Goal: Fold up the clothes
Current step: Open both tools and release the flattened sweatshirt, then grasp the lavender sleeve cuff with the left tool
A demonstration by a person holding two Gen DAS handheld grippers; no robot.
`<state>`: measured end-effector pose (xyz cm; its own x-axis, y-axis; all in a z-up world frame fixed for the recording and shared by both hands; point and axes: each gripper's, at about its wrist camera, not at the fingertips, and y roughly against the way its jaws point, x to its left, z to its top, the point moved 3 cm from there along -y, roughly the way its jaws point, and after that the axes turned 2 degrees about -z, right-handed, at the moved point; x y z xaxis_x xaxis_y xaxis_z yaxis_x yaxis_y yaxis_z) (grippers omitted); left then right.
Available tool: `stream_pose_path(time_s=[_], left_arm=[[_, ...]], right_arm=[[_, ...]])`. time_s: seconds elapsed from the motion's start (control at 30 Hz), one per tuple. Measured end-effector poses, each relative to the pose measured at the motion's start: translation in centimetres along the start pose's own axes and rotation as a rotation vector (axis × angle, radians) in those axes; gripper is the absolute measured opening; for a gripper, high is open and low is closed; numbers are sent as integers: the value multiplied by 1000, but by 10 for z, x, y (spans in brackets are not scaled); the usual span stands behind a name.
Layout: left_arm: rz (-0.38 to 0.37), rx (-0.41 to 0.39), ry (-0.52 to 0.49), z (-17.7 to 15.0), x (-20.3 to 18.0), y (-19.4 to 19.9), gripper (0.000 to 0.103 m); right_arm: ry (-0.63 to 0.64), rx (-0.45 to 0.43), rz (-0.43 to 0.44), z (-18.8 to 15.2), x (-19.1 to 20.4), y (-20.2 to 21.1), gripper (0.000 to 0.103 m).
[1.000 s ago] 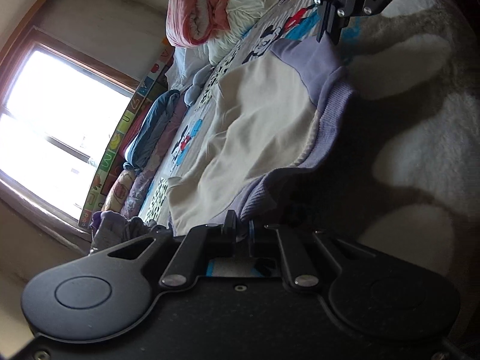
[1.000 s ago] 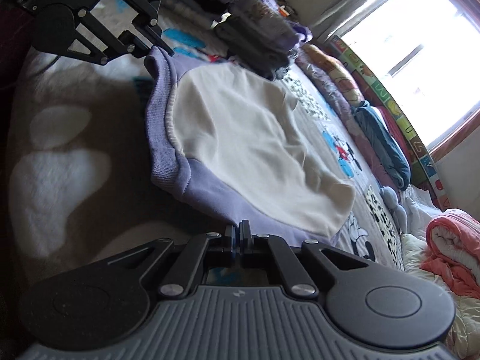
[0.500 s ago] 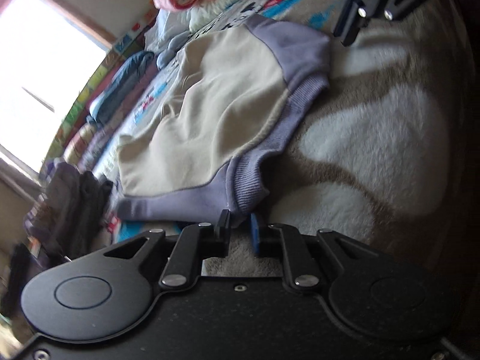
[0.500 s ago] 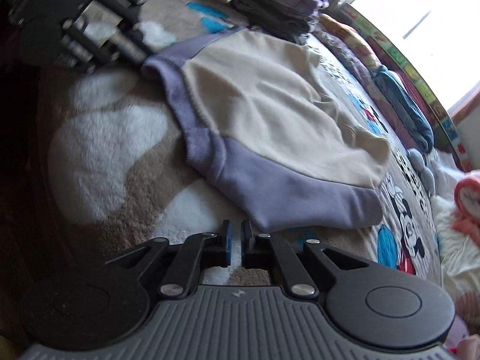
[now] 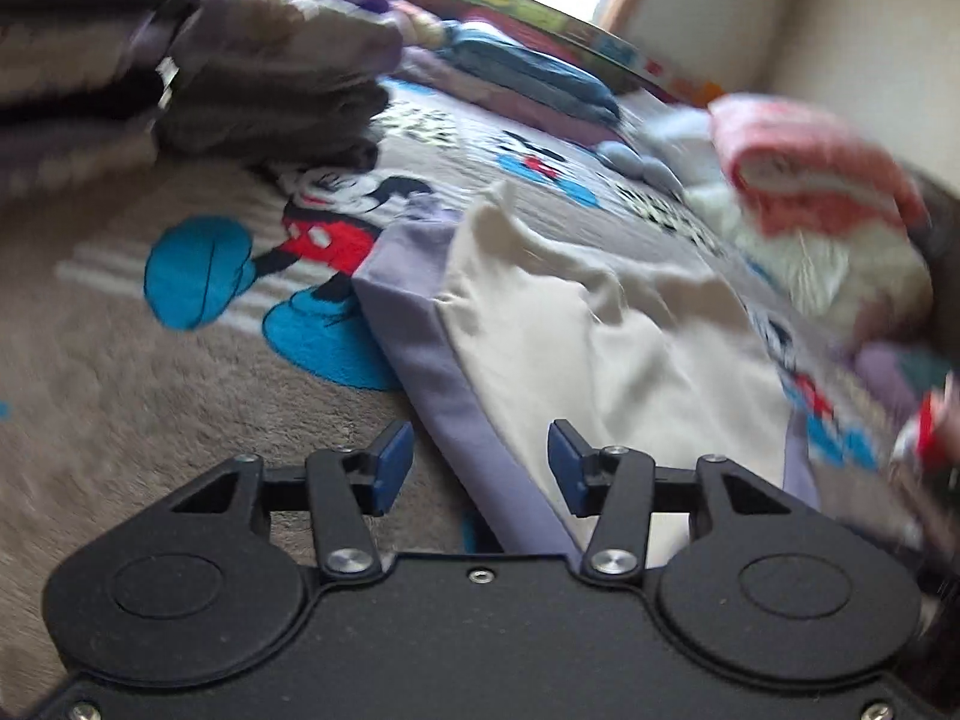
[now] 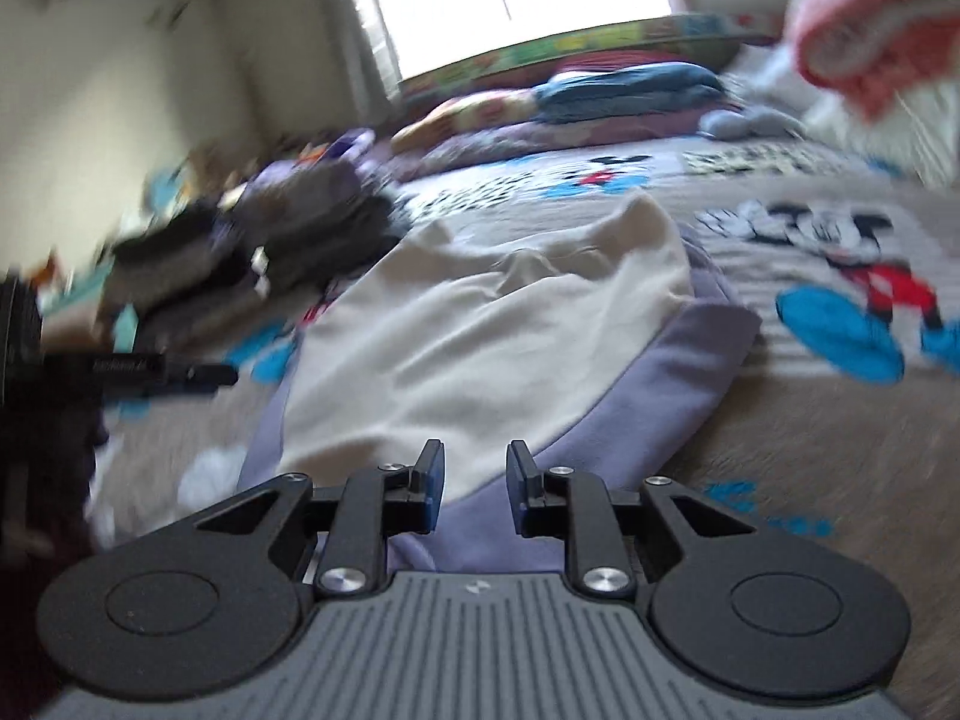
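A cream sweatshirt with lilac trim [image 5: 576, 330] lies folded on the cartoon-print blanket [image 5: 198, 276]. My left gripper [image 5: 477, 462] hovers over its lilac edge with the jaws opening; the cloth shows in the gap but the pads do not press on it. In the right wrist view the same sweatshirt [image 6: 480, 324] spreads ahead of my right gripper [image 6: 469, 483], whose jaws are also opening above the lilac hem, free of the fabric. The left gripper [image 6: 168, 369] shows as a dark blurred shape at the left edge of that view.
A stack of folded dark clothes [image 5: 240, 78] sits at the left of the bed, also seen as folded dark clothes [image 6: 282, 234]. A pink and white quilt [image 5: 816, 180] lies at the right. Pillows and a blue garment [image 6: 624, 90] line the window side.
Both grippers let go of the sweatshirt's lilac corners and their jaws spread. Both wrists rolled, so the bed now looks level. The sweatshirt now lies flat on the blanket.
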<state>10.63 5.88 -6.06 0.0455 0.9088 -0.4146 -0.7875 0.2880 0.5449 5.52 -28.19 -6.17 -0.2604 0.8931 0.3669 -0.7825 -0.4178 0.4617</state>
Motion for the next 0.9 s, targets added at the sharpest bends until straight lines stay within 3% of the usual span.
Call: stream_pose_path(time_s=[0.07,0.17,0.23,0.47,0.5,0.53,0.6,0.73,0.9], left_arm=[[-5,-9,82,3,12,-11,48],[-10,-12,175,7,28,-26,49],[-19,-6,224,9,35,-36,49],[-64,-38,254,27,42,-63,48],[-69,-43,237,29,40,-64,39],[-62,-54,198,31,35,-64,20],[-19,-76,71,35,19,-62,8],[48,-107,-256,31,-32,-60,5],[132,-66,-640,6,-91,-77,5]], right_arm=[[-60,-13,3,-7,-5,-12,27],[-26,-42,17,-10,-1,-23,28],[-14,-55,40,-11,0,-29,39],[-16,14,112,-24,-2,-55,40],[-19,15,119,-24,-3,-57,41],[-25,16,127,-25,-4,-58,41],[-45,14,142,-26,-7,-59,41],[-61,13,155,-27,-9,-60,41],[-77,7,167,-27,-11,-60,41]])
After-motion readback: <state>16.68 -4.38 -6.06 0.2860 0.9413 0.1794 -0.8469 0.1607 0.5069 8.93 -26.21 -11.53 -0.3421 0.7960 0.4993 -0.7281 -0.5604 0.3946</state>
